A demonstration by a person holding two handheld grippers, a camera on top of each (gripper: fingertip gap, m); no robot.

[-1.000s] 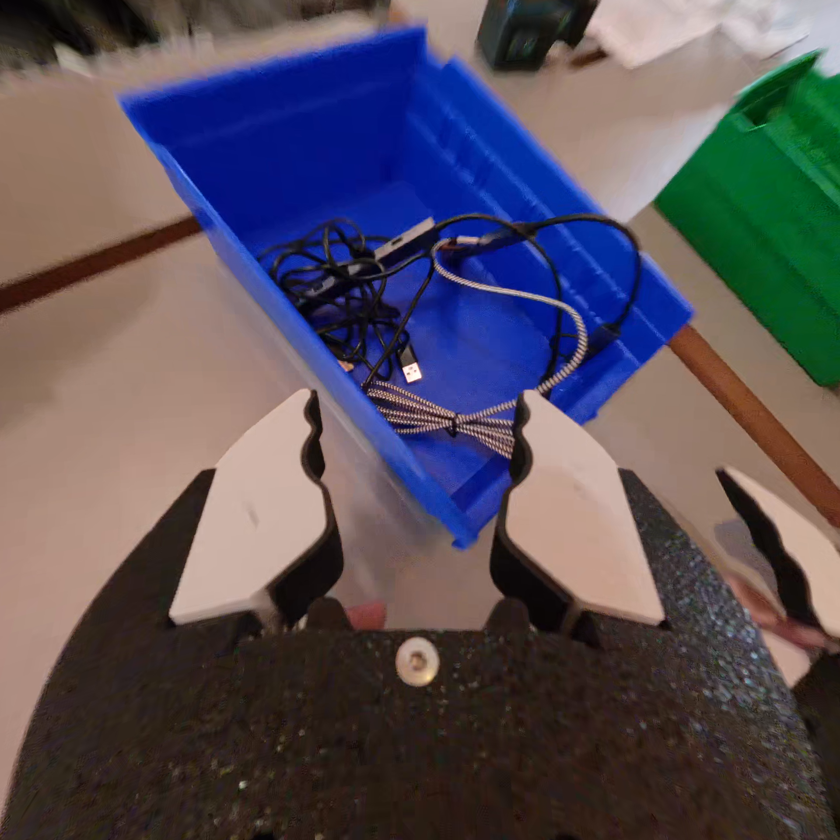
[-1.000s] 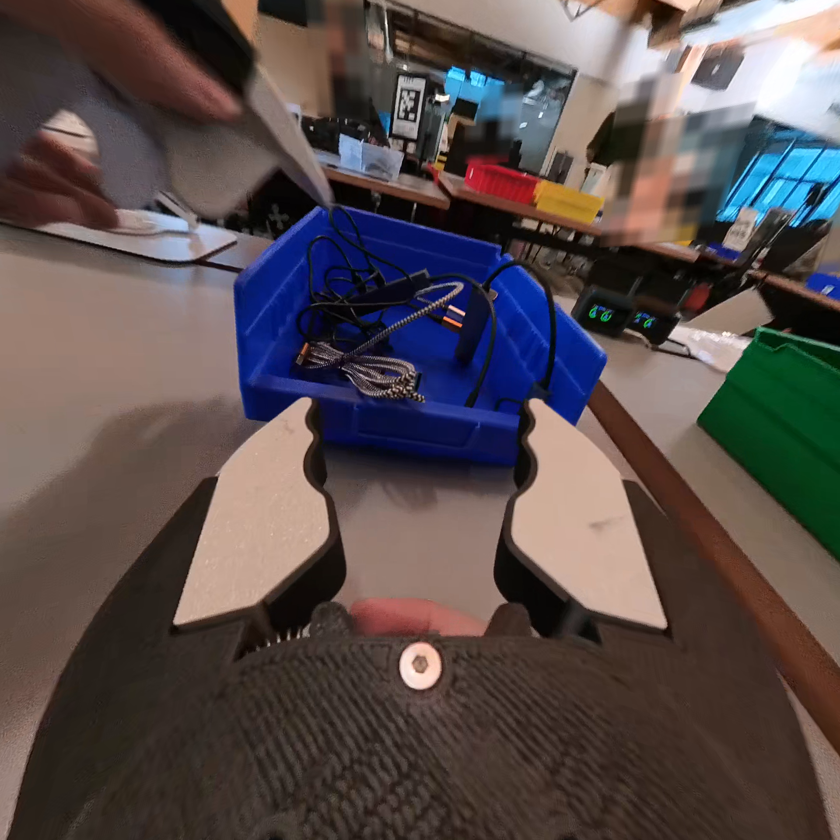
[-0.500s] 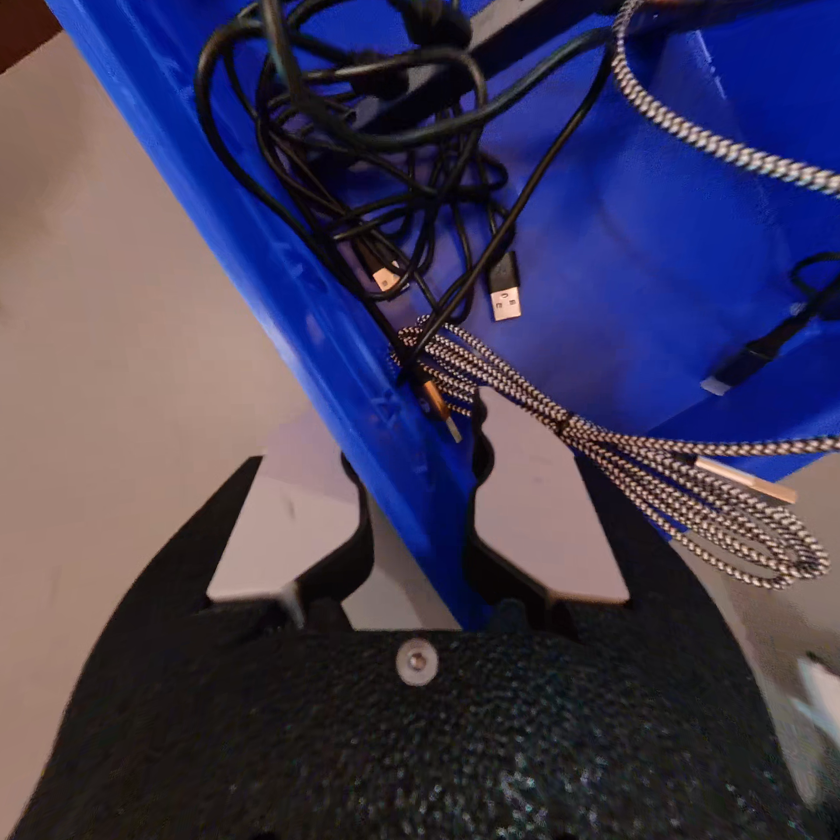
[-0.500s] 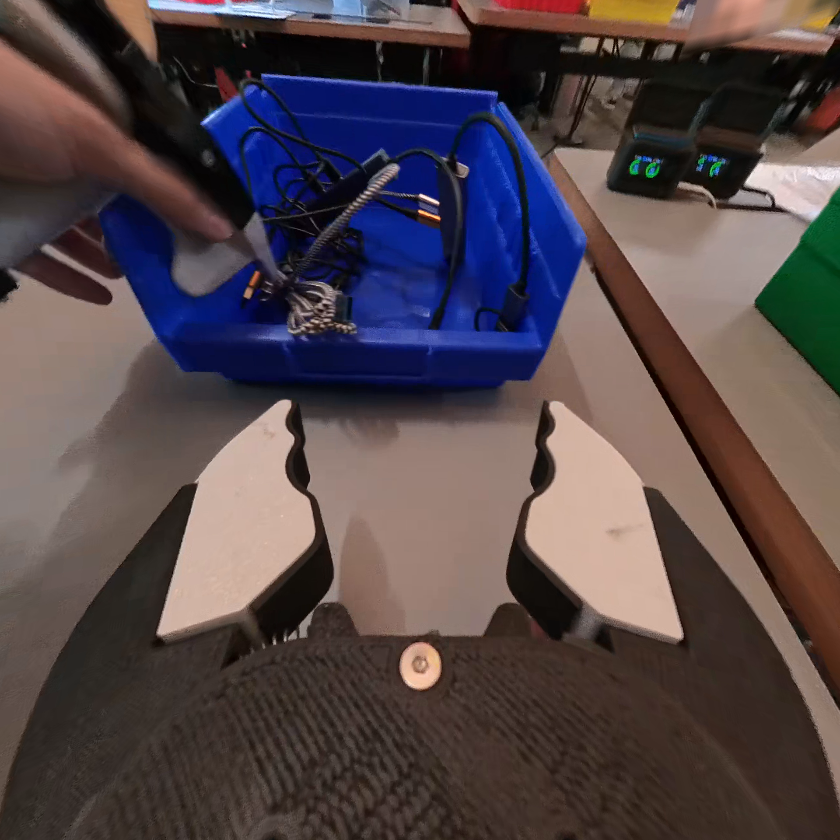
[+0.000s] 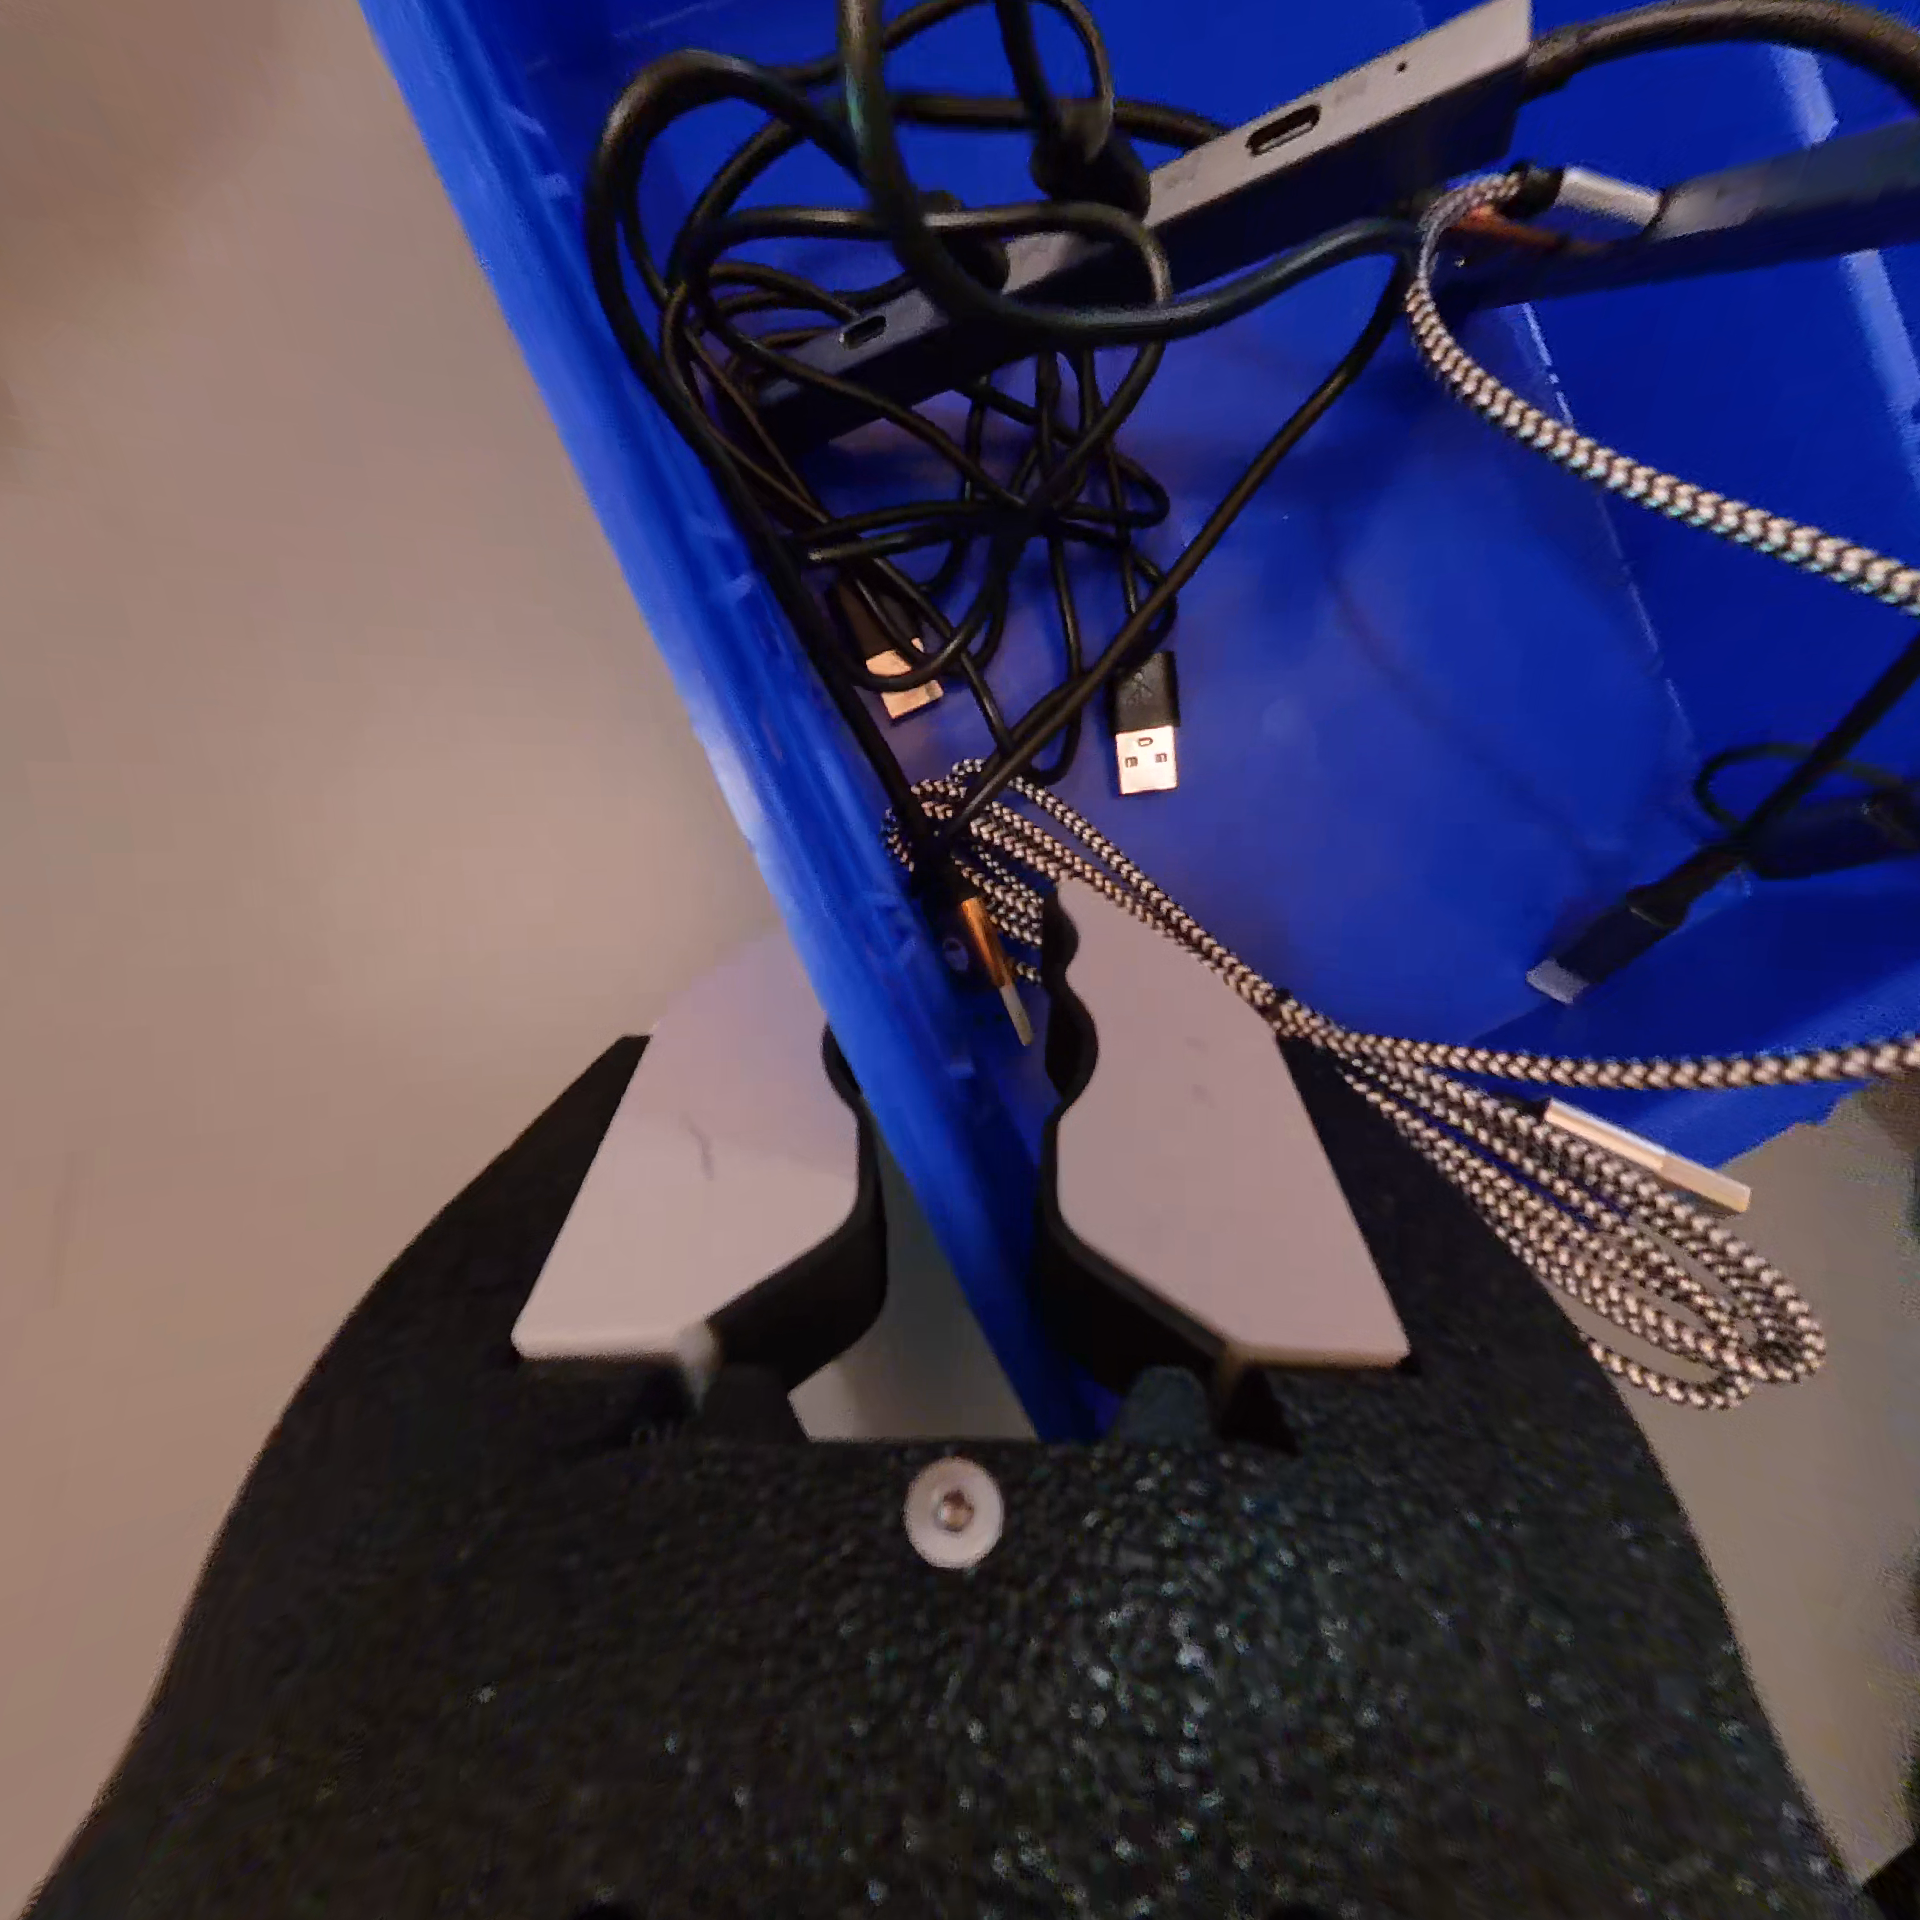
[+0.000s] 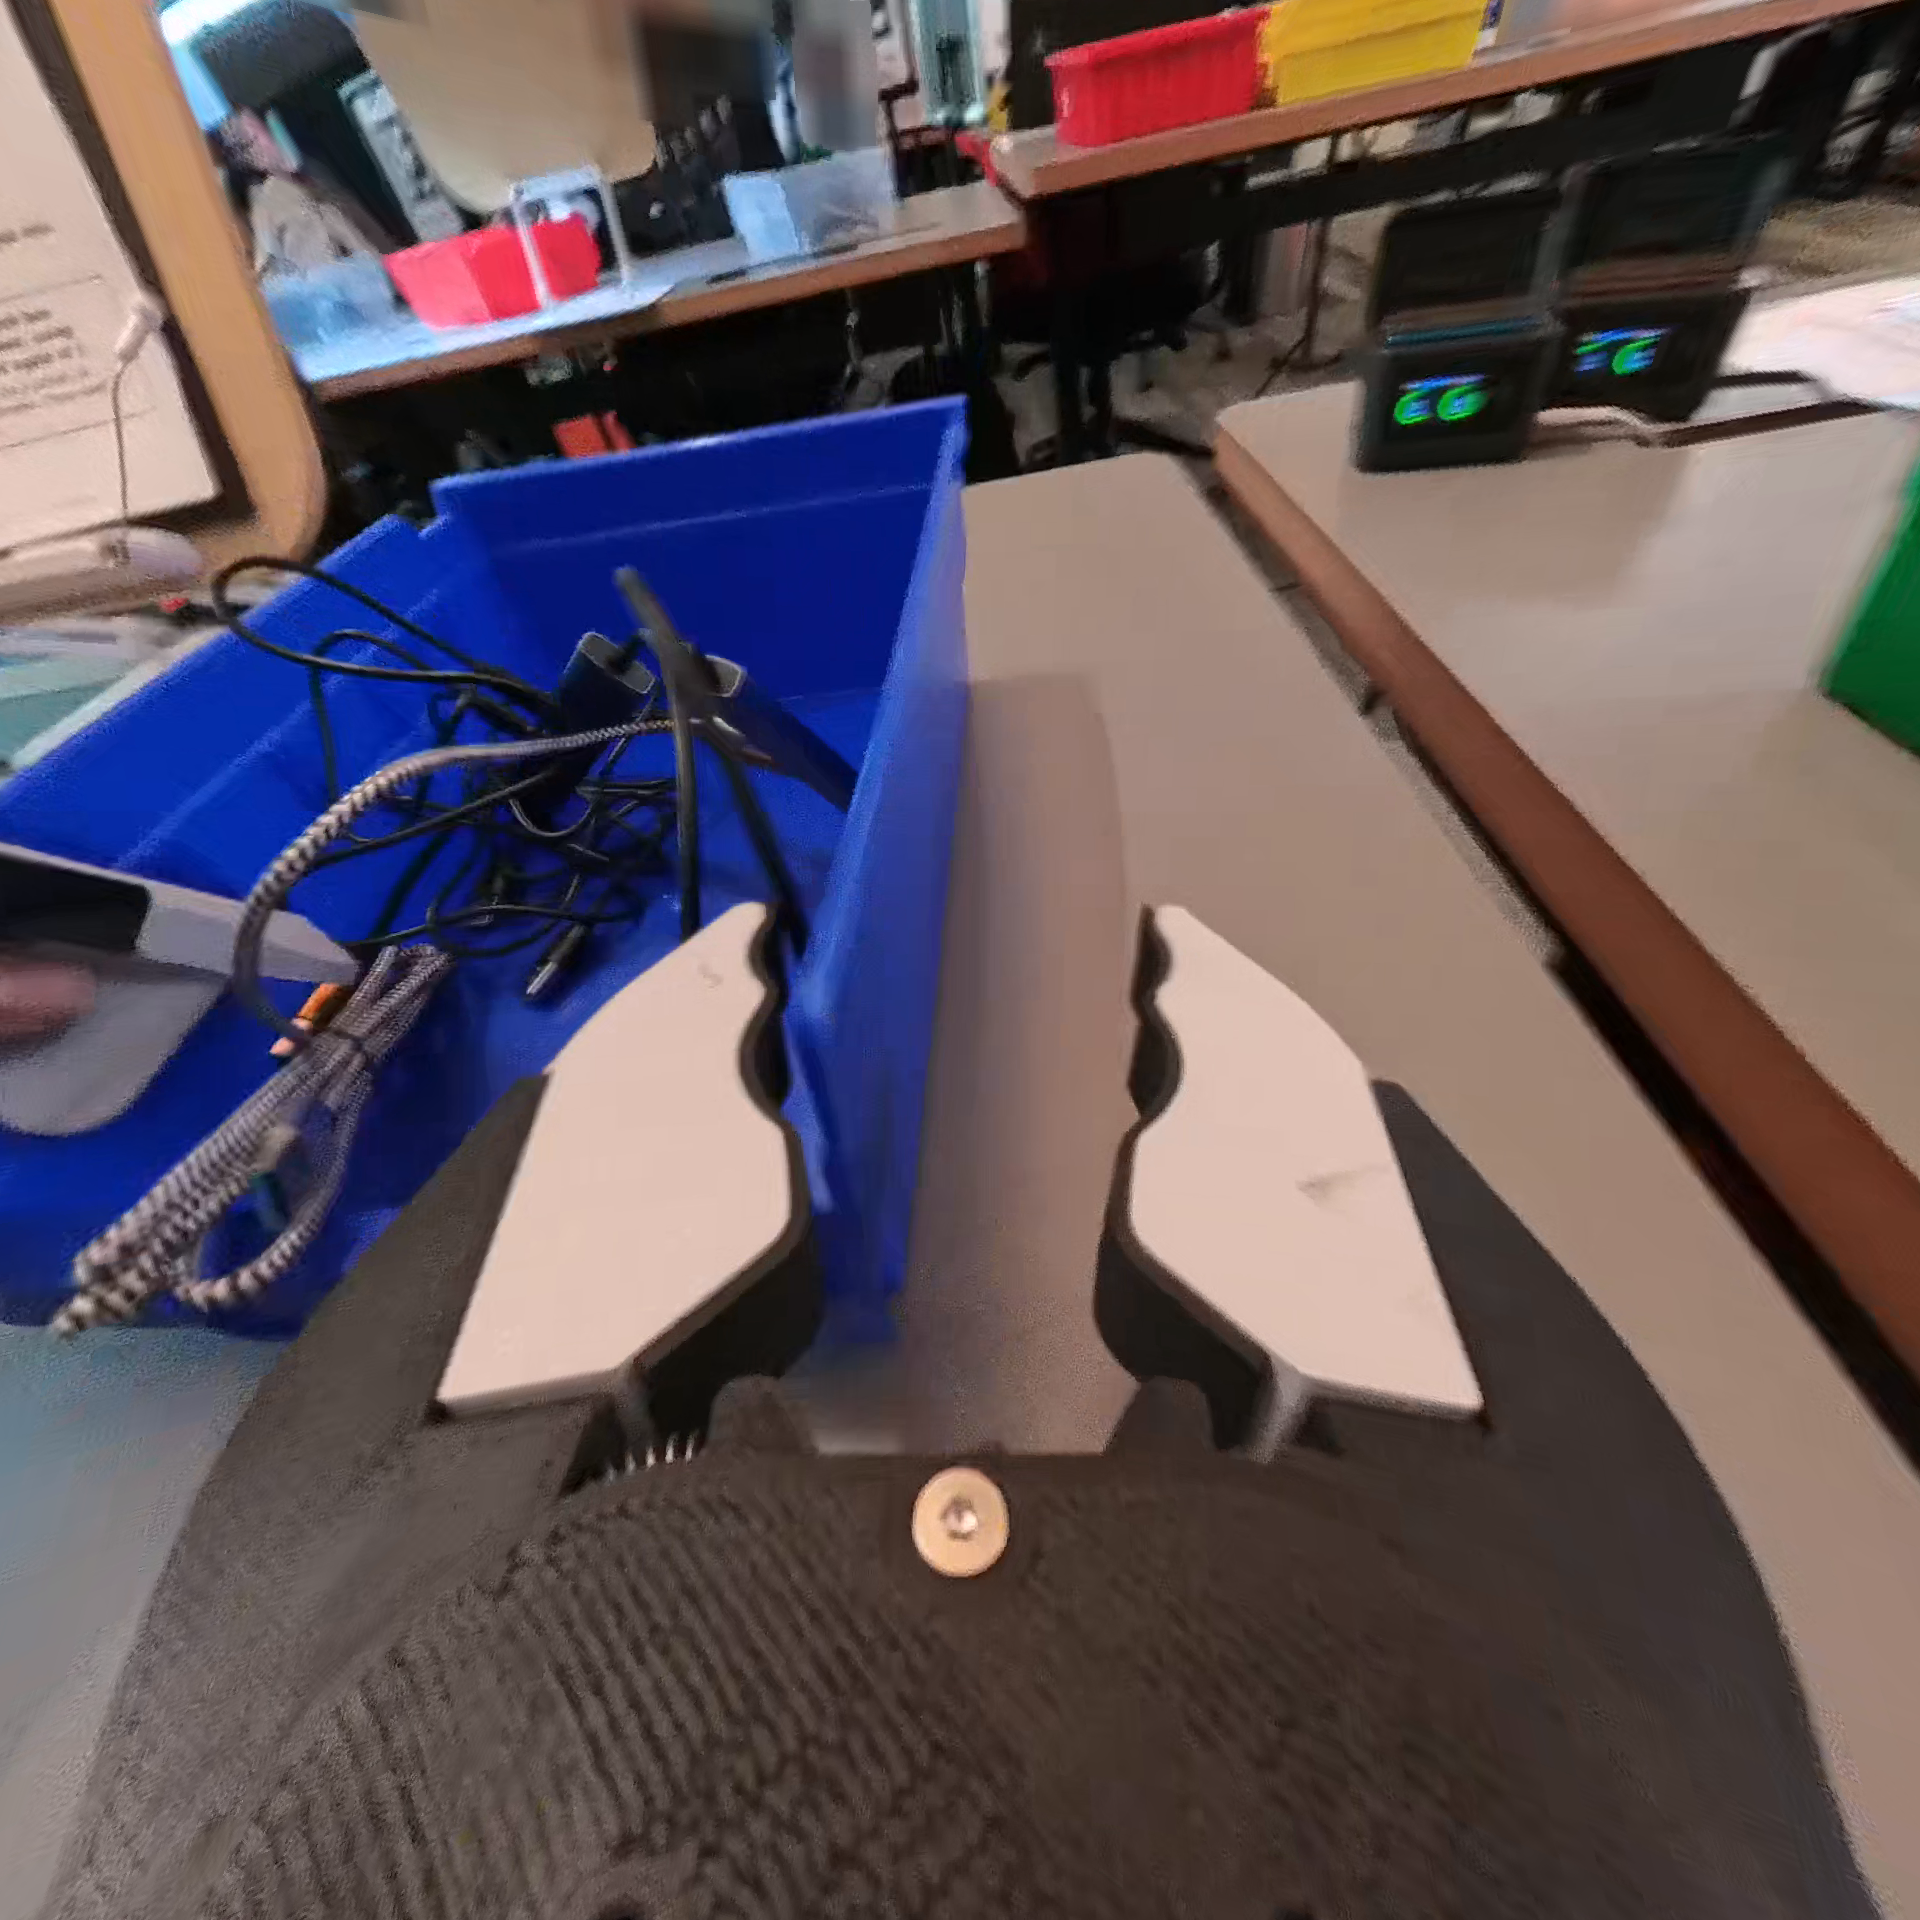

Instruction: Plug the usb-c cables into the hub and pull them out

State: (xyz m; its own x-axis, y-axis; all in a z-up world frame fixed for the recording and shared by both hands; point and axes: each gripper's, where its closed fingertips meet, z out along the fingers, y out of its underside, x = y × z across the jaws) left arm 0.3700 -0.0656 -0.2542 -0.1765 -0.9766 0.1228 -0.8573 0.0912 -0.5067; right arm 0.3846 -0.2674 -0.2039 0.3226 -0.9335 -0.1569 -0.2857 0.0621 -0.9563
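A blue bin (image 5: pixel 1455 727) holds dark grey hubs (image 5: pixel 1340 135), a tangle of black cables (image 5: pixel 935 468) and a black-and-white braided cable (image 5: pixel 1558 1195) that hangs over the front rim. My left gripper (image 5: pixel 945 997) straddles the bin's left wall, one finger outside and one inside, with the jaws pinched on the wall. A gold-tipped plug (image 5: pixel 987 956) lies just by its inner finger. My right gripper (image 6: pixel 956 925) is open and straddles the bin's right wall (image 6: pixel 883 935), left finger inside, right finger over the table. The left gripper (image 6: pixel 208 935) also shows there, at the far side.
The bin (image 6: pixel 727 520) sits on a grey table. A brown table edge (image 6: pixel 1662 935) runs along the right. Beyond it are two black devices with green displays (image 6: pixel 1455 395) and a green bin (image 6: pixel 1881 644). Red and yellow bins stand on far tables.
My left gripper came down from above the table onto the bin's left wall and closed on it. My right gripper moved forward to the bin's right wall and now straddles it.
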